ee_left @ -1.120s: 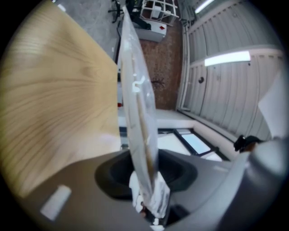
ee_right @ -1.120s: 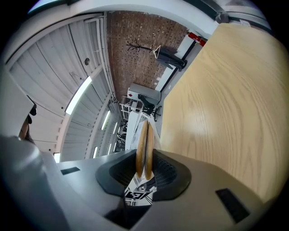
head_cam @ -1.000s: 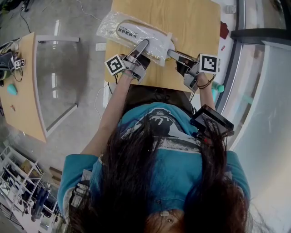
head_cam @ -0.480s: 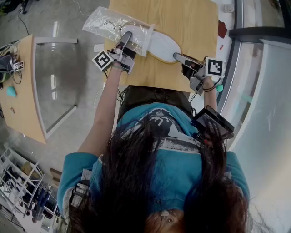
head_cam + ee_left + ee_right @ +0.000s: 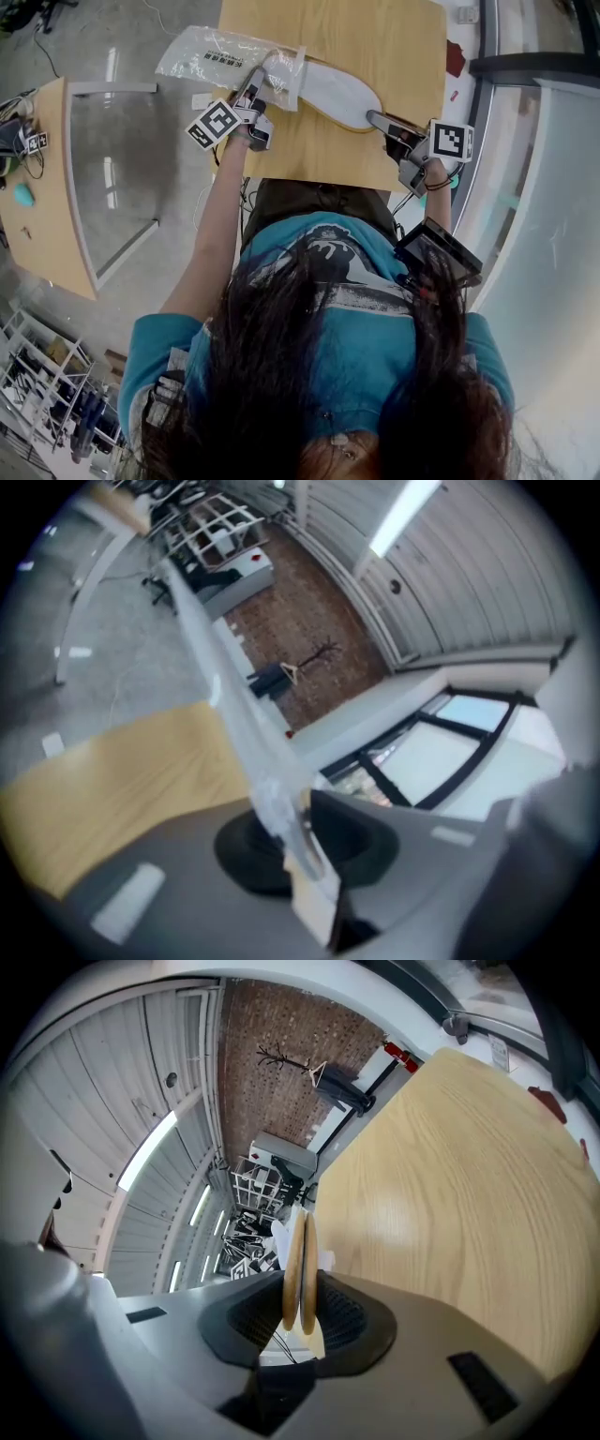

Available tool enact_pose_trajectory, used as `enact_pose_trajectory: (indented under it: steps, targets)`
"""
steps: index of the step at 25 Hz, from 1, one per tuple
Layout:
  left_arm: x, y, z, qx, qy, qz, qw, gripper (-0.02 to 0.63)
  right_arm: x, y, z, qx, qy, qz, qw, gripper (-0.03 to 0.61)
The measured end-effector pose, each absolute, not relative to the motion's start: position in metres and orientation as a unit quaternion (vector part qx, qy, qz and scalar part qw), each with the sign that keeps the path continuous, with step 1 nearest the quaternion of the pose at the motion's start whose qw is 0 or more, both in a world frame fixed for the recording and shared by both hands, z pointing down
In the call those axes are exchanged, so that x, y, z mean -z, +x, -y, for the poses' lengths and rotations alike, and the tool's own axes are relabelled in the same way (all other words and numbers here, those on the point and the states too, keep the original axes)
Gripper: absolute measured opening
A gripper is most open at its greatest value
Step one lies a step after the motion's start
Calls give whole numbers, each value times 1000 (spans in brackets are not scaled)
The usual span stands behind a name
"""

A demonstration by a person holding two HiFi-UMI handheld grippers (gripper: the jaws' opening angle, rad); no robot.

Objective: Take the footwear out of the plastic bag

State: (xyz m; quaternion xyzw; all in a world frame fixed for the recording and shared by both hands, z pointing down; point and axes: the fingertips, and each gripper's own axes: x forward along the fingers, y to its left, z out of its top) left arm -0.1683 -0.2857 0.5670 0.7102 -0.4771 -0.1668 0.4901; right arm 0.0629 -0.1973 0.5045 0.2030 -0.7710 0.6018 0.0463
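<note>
Jaws of the left hand-held gripper (image 5: 296, 841) have just been closing and are now pressed onto the clear film of the plastic bag (image 5: 239, 728). A pale card strip (image 5: 314, 902) is caught between them alongside the film. In the head view the left hand-held gripper (image 5: 253, 86) is seen at the left edge of the tabletop (image 5: 375, 37), and the plastic bag (image 5: 217, 58) is pinched close to its mouth. Most of the bag is spread out beyond that edge.

The right hand-held gripper (image 5: 300, 1309) is clamped on the footwear (image 5: 300, 1241), which is seen edge-on as two thin tan soles held together between the pads. In the head view the right hand-held gripper (image 5: 378, 119) is placed near the near right corner of the tabletop, at one end of the footwear (image 5: 336, 92). The white sole is shown over the wooden surface, running from that gripper toward the left edge. Its other end meets the mouth of the bag. Whether that tip is inside the film cannot be told.
</note>
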Motion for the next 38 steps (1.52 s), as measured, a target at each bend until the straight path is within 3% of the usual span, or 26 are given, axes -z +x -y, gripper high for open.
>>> enact_pose_trajectory:
  steps: [4,11,21,26,33,38]
  targets:
    - [-573,-170,287,72,739,508,437,17,-505,69,195,-601,208,770,54,95]
    - [-580,-190,295,14,725,561,399,0,-501,78,194,-598,216,769,73,94]
    - [-599,-238,290,5,672,620,405,-2,-485,101,204,-589,247,768,46,84]
    - [-609,-218,287,40,666,594,449,-2,-468,111,220,-589,260,765,-14,84]
    - [-620,-131,283,68,677,510,526,-2,-446,89,238,-617,210,748,-128,84]
    - [-624,-72,281,106,656,453,595,-1,-468,53,238,-655,187,720,-131,84]
